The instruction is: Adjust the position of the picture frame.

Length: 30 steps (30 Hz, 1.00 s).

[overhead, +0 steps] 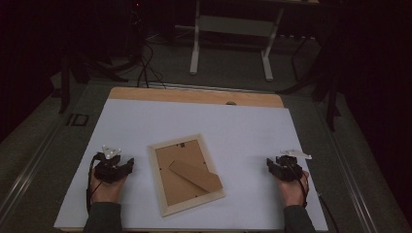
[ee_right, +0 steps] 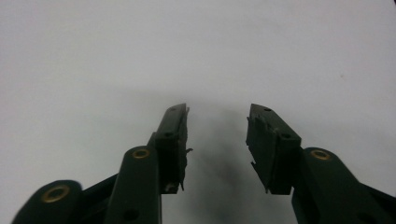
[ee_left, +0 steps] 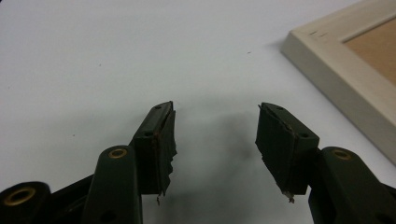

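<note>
My left gripper (overhead: 127,165) rests on the white table (overhead: 243,126) with its jaws apart and empty, just beside the picture frame (overhead: 186,174); my right gripper (overhead: 270,164), jaws likewise spread and empty, sits well apart from it on the other side; the frame lies face down between them, its cardboard stand (overhead: 195,175) flat across the backing; I judge the wooden edge (ee_left: 336,79) the best hold, so I should approach low and square, close on the rail itself, and avoid the thin stand.
</note>
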### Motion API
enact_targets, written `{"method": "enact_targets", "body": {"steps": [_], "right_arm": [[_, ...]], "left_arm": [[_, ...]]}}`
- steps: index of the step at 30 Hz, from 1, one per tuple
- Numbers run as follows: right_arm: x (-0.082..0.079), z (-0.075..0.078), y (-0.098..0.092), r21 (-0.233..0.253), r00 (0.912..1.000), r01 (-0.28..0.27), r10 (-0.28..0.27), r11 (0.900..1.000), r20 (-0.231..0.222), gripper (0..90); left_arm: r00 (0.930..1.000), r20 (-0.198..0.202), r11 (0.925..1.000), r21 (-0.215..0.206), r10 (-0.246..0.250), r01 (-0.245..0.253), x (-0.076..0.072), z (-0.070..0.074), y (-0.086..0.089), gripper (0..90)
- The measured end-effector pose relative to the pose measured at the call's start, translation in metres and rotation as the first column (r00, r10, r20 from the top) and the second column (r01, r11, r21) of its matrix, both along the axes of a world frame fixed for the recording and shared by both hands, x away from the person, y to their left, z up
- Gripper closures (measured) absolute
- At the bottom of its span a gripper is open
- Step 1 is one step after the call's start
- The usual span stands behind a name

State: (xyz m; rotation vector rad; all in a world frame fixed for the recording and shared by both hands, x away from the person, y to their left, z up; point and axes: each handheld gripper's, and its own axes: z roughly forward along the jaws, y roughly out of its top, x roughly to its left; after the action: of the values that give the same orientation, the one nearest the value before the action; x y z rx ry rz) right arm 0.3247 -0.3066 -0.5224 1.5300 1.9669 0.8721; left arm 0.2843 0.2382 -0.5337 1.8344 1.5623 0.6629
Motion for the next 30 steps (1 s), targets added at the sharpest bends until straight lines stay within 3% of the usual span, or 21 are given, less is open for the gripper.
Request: {"method": "enact_targets", "body": {"steps": [5,12,18,21,25,30], "right_arm": [[-0.003,0.002,0.002,0.002,0.9995,-0.025,0.025,1.000,0.017,60.3],[-0.007,0.007,0.001,0.012,0.9983,-0.036,0.036,0.999,0.045,60.5],[-0.011,0.004,0.002,0.036,0.9972,-0.075,0.075,0.997,0.004,58.8],[-0.013,0.005,0.003,0.033,0.9961,-0.088,0.088,0.996,0.007,59.3],[-0.017,0.011,0.005,0.028,0.9936,-0.109,0.109,0.994,0.030,59.9],[-0.025,0.016,0.007,-0.017,0.9886,-0.145,0.145,0.989,0.039,59.8]], "left_arm": [[0.9981,0.011,0.9962,-0.062,-0.061,0.061,-0.005,0.006,-0.002,51.7],[0.9933,0.001,0.9919,-0.053,-0.116,0.116,-0.004,0.008,-0.010,55.5],[0.9890,-0.008,0.9875,-0.057,-0.148,0.147,-0.005,0.009,-0.019,59.4],[0.9862,-0.001,0.9843,-0.062,-0.166,0.165,-0.005,0.010,-0.024,62.9],[0.9771,-0.005,0.9748,-0.070,-0.213,0.212,-0.005,0.012,-0.027,69.9],[0.9690,-0.018,0.9659,-0.087,-0.246,0.244,-0.003,0.011,-0.030,87.4]]}}
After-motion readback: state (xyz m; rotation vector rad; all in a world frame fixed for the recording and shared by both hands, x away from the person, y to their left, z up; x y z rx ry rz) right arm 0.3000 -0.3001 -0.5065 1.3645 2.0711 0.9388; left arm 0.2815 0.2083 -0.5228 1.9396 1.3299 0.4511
